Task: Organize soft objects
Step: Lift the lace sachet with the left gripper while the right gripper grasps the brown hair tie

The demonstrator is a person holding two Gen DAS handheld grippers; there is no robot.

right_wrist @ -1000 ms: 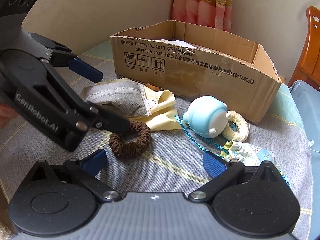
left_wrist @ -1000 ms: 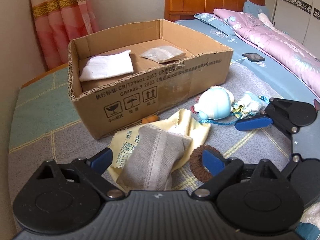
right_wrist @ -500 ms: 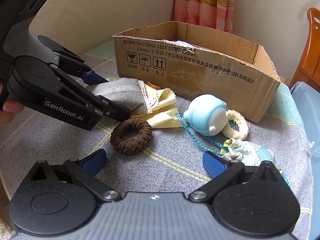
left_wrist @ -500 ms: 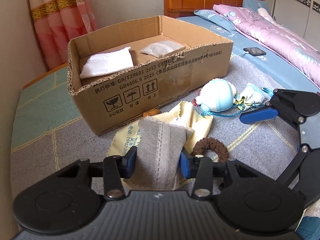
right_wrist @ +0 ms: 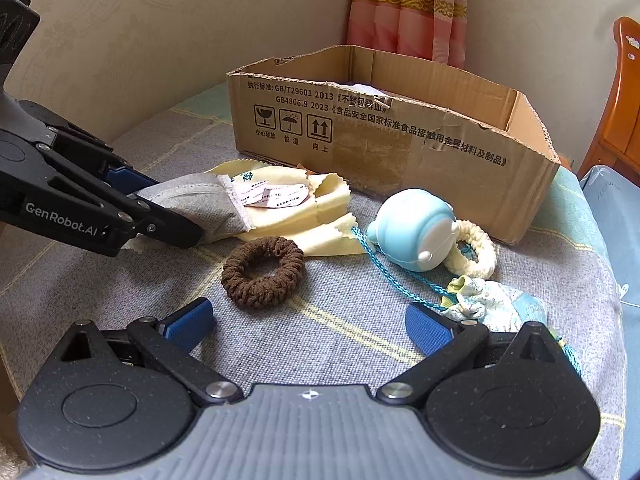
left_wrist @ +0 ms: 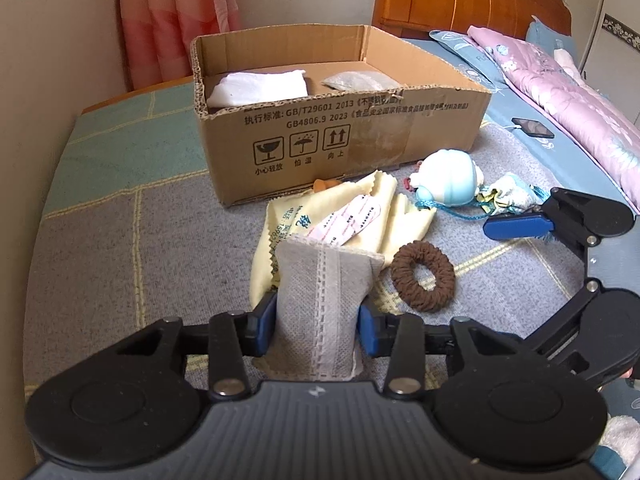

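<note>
I have the grey fabric pouch (left_wrist: 320,304) pinched between my left tongs (left_wrist: 318,322), its long axis running straight ahead toward the cardboard box (left_wrist: 344,136) beyond. My right tongs (right_wrist: 308,326) stand spread and empty, the brown scrunchie (right_wrist: 262,272) just ahead.

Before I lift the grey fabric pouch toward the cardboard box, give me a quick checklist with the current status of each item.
1. Left gripper closed on the grey fabric pouch: ok, both blue pads press its sides; the jaws have just eased open slightly, so watch the hold.
2. Pouch free of the yellow cloth beneath it: cannot tell, the cloth lies directly under it.
3. Brown hair scrunchie clear of the pouch: ok, it lies beside it, apart.
4. Room in the open cardboard box: ok, bare floor shows beside the white pad.
5. Right gripper out of the way: ok, open and empty.
</note>
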